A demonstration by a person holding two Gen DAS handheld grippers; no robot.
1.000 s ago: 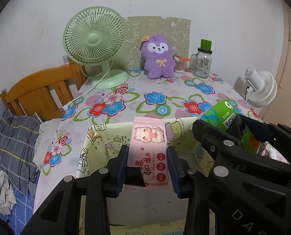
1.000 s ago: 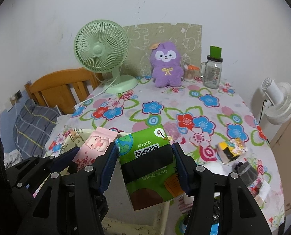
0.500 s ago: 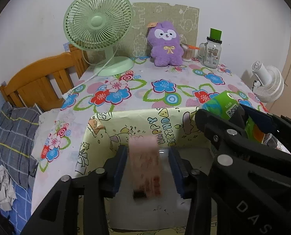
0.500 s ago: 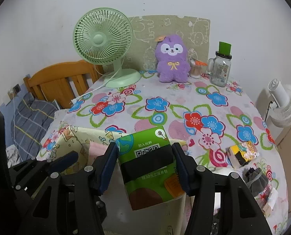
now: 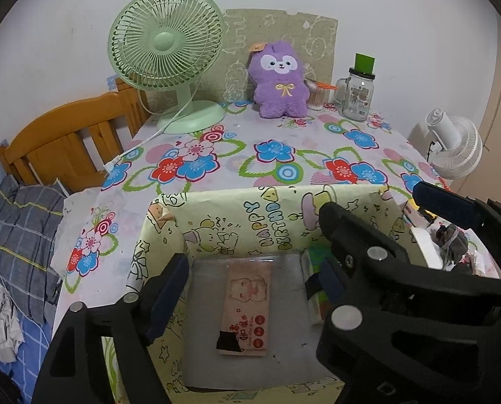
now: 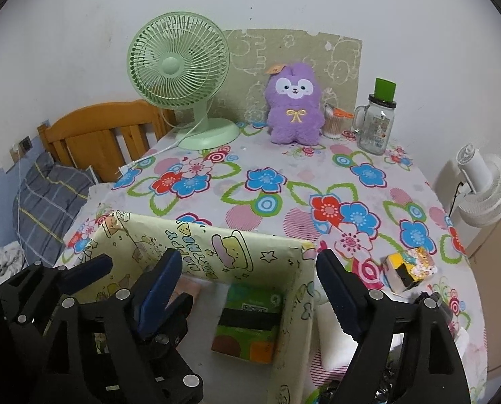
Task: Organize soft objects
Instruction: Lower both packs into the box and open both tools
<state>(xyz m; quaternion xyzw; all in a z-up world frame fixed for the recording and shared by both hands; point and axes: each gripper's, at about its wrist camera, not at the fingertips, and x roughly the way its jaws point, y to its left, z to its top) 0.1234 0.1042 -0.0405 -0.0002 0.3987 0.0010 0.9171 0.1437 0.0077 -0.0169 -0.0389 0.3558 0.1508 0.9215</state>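
Note:
A box wrapped in yellow birthday paper point(image 5: 267, 215) stands at the near edge of the table. A pink wipes pack point(image 5: 247, 306) lies flat on its grey floor. My left gripper point(image 5: 248, 289) hovers above it with its jaws opening, the pads clear of the pack. In the right wrist view a green tissue pack point(image 6: 247, 323) lies on the box floor by the right wall. My right gripper point(image 6: 248, 293) hangs over it, jaws opening, and nothing is pressed between its fingers.
At the back of the flowered tablecloth point(image 6: 267, 181) stand a green fan point(image 6: 179, 67), a purple plush point(image 6: 294, 107) and a glass jar point(image 6: 375, 124). A small yellow pack point(image 6: 408, 269) lies right of the box. A white fan point(image 6: 486, 185) stands off the table's right edge.
Both packs have left the grippers and dropped to the box floor: the pink one first, then the green one. Both pairs of jaws have spread wider.

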